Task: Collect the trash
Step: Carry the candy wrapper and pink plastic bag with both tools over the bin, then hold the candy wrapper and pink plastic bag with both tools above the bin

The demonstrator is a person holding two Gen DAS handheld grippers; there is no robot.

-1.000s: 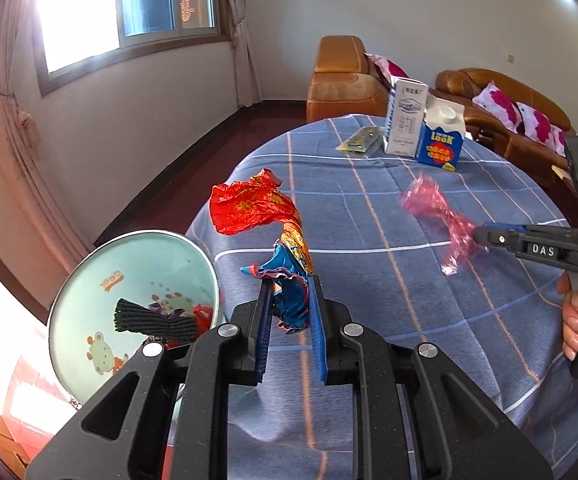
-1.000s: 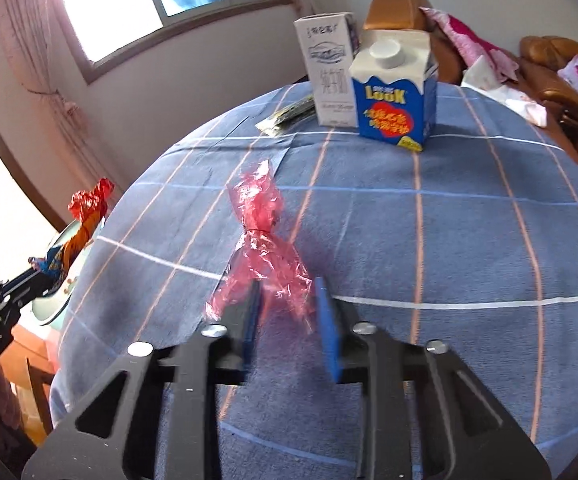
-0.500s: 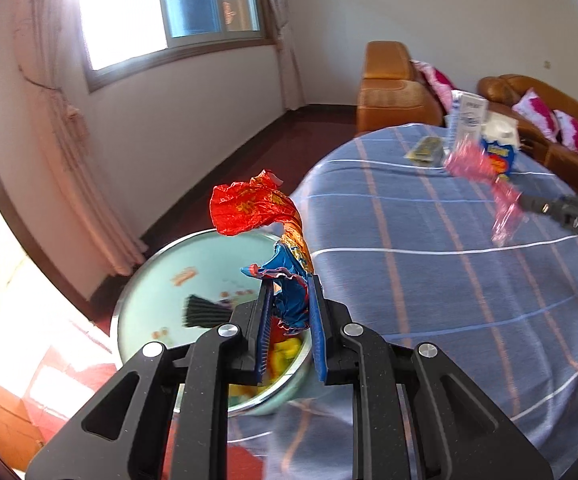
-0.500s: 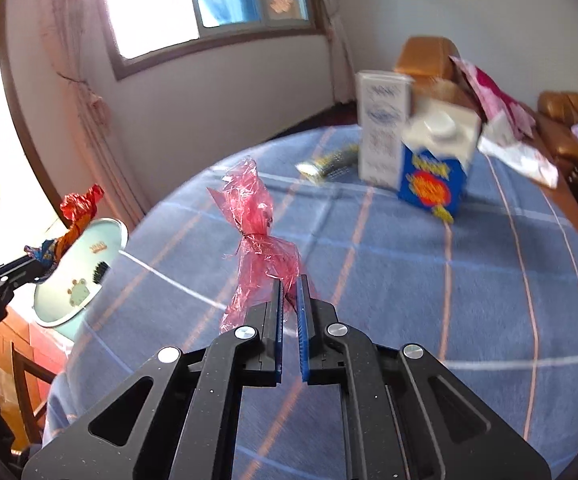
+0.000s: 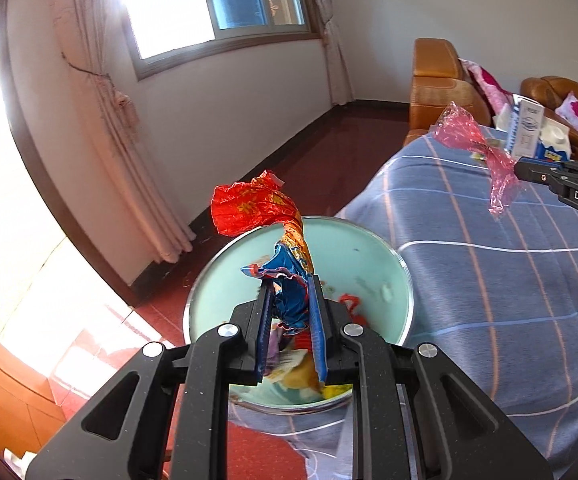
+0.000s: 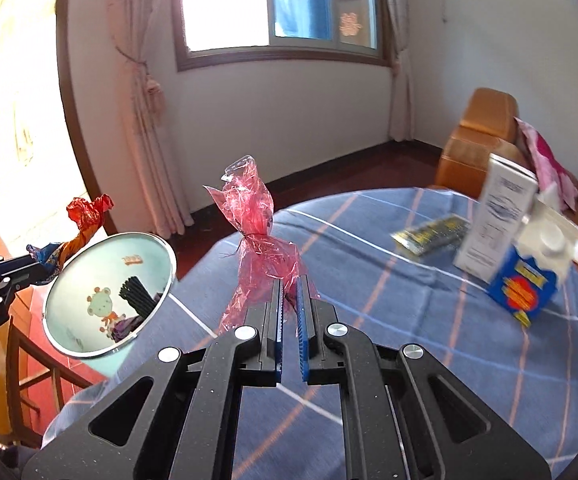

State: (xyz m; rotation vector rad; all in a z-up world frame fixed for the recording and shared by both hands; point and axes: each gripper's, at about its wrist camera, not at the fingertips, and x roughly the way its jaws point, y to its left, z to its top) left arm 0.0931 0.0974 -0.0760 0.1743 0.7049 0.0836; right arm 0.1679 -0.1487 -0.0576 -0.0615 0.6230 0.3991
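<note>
The left gripper [image 5: 289, 300] holds a crumpled red-and-blue foil wrapper [image 5: 267, 232] directly above the mint-green round bin [image 5: 393, 264]; its jaws should part only there. The right gripper [image 6: 289, 300], jaws clamped on a pink cellophane wrapper [image 6: 255, 224], waits over the table [image 6: 469, 360].

Crinkled glossy foil wrapper [image 5: 263, 210] between left gripper [image 5: 291, 312] matt black plastic fingers; translucent pink cellophane [image 6: 255, 216] between right gripper [image 6: 289, 304] fingers; beyond, woven cloth tablecloth [image 6: 449, 320], shiny metal-rimmed bin [image 5: 407, 276].
</note>
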